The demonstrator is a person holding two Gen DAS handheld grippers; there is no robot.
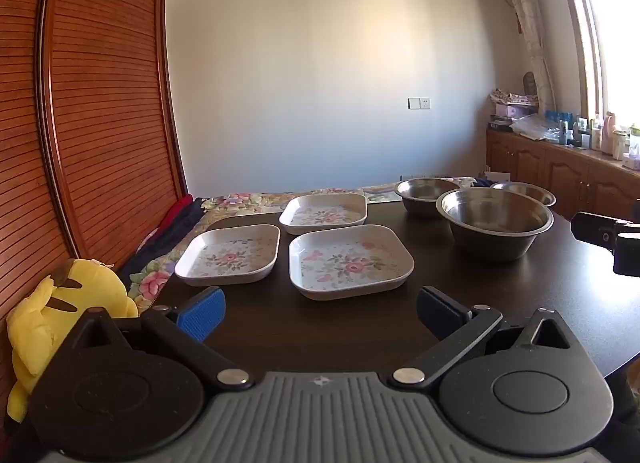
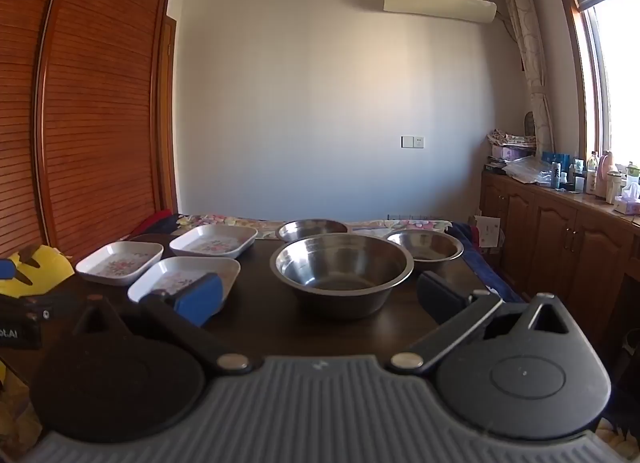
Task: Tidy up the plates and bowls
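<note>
Left gripper [image 1: 320, 313] poised low at the near edge of the dark table [image 1: 500, 295], jaws spread wide, nothing between them. Right gripper [image 2: 320, 299] likewise wide apart and empty, aimed at the bowls.

Best to begin, probably, with the nearest plate [image 1: 351, 260]: slide one pad under the raised rim, pinch the wall, lift level, then nest squarely into a neighbour. For the large steel bowl [image 2: 342, 269], clamp the flared lip, not the slick rounded wall; risk of slipping otherwise.

Three floral square plates, all apart: the nearest just ahead of the left gripper, the left plate [image 1: 228, 254] beside it, the far plate [image 1: 323, 213] behind. Three steel bowls on the right side: the large one nearest, the back bowl [image 2: 312, 229] and the right bowl [image 2: 425, 245] beyond. None stacked yet.
</note>
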